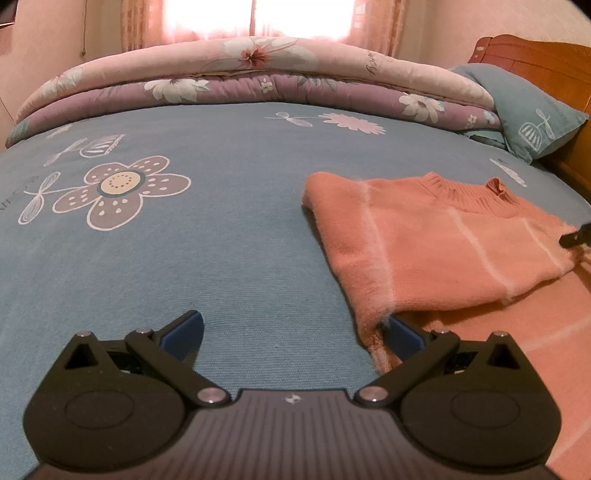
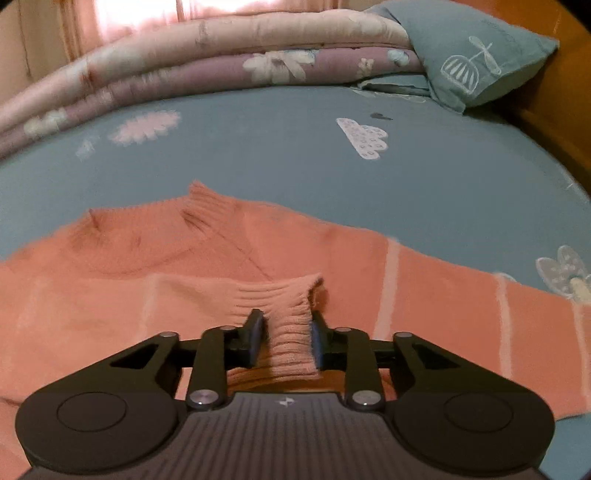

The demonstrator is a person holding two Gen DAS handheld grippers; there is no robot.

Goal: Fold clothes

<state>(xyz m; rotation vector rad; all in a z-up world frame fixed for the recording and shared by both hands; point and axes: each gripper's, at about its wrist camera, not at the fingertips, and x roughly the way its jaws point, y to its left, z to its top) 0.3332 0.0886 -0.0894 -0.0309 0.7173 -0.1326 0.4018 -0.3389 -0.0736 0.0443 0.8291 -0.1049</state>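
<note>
An orange sweater (image 1: 424, 240) with pale stripes lies partly folded on the blue bed sheet (image 1: 221, 258), its ribbed collar (image 1: 469, 192) towards the quilt. My left gripper (image 1: 293, 332) stands open just above the sheet, nothing between its fingers. Its right fingertip (image 1: 402, 332) touches the sweater's near left edge. In the right wrist view my right gripper (image 2: 288, 325) is shut on the ribbed sleeve cuff (image 2: 291, 306), which lies over the sweater's body (image 2: 110, 295). One finger (image 1: 574, 238) of that gripper shows at the right edge of the left wrist view.
A folded floral quilt (image 1: 240, 81) lies along the far side of the bed. A blue pillow (image 1: 528, 114) and a wooden headboard (image 1: 535, 55) are at the far right. A bright curtained window (image 1: 258, 18) is behind. Bare sheet stretches left of the sweater.
</note>
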